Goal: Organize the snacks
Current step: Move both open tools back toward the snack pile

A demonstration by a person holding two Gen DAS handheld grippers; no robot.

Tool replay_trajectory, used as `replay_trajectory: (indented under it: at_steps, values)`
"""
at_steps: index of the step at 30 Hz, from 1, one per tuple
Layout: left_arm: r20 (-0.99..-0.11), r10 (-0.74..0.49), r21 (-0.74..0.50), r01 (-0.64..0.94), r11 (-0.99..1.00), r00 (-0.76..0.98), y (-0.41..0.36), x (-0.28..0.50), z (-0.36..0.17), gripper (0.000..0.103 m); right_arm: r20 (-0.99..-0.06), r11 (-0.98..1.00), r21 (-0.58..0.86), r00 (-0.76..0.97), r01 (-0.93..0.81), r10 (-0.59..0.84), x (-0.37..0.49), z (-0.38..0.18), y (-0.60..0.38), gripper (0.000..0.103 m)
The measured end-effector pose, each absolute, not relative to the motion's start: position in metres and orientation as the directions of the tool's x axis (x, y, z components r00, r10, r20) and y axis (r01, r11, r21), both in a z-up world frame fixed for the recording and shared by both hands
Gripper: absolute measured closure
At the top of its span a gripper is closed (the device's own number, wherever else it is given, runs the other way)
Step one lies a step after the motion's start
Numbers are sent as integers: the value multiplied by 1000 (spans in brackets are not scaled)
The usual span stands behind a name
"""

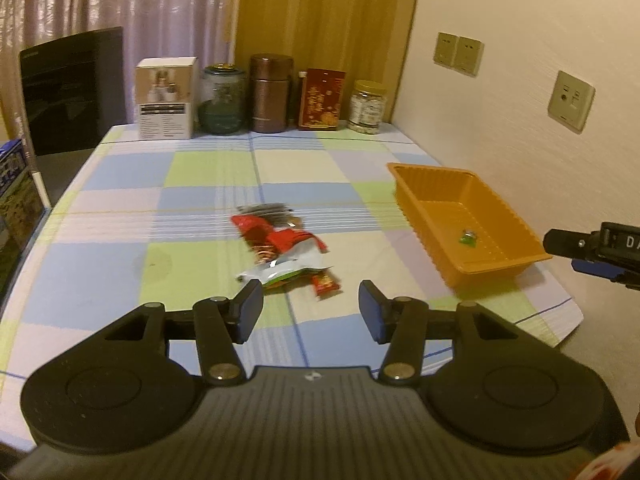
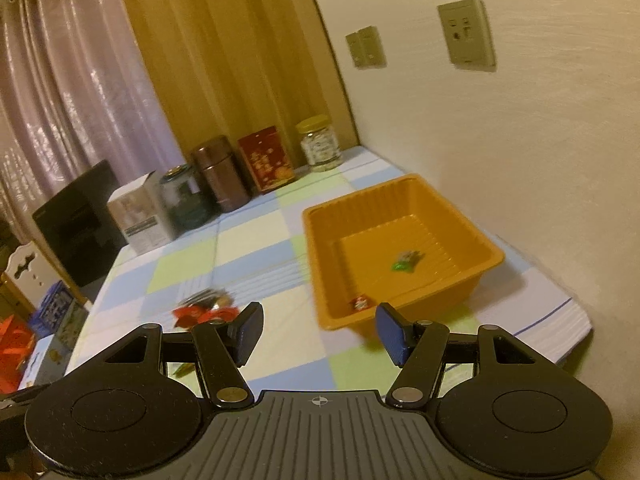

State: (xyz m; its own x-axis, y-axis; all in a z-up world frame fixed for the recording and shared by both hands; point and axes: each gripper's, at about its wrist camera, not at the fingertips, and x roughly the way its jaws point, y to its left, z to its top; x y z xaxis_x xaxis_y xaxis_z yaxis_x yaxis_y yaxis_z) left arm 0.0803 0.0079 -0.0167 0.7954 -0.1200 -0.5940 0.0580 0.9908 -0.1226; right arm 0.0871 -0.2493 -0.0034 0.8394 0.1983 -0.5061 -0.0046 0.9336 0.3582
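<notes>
Both hand-held grippers, left [image 1: 311, 305] and right [image 2: 319, 329], gaped empty; snack pile [image 1: 282, 252] at 12 o'clock awaited pickup, next move into orange tray [image 2: 320, 248]

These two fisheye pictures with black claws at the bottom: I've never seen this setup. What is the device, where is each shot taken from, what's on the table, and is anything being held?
There is no robot. A person holds a two-finger gripper in each hand, with a camera on each looking forward along the fingers. One picture looks out over the left gripper, the other over the right gripper. Both are open and hold nothing. A pile of snack packets lies on the checked tablecloth. An orange tray near the wall holds a small green-wrapped sweet and a small red one. Jars and boxes stand along the far edge.
</notes>
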Motion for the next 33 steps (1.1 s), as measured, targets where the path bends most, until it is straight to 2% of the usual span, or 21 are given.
replay_trajectory:
  at_steps: [8, 23, 33]
  values:
    - [-584, -104, -125, 38, 991, 805, 23, 69, -14, 49, -499, 935, 353, 837, -41, 225, 78, 1, -234, 40]
    - [-604, -116, -128, 48, 991, 788, 31, 76, -23, 45, -520, 939, 336, 816, -74, 251, 85, -9, -213, 40]
    - [-649, -107, -31, 115, 993, 753, 47, 110, -51, 43, -561, 942, 305, 773, -139, 296, 118, -42, -179, 40]
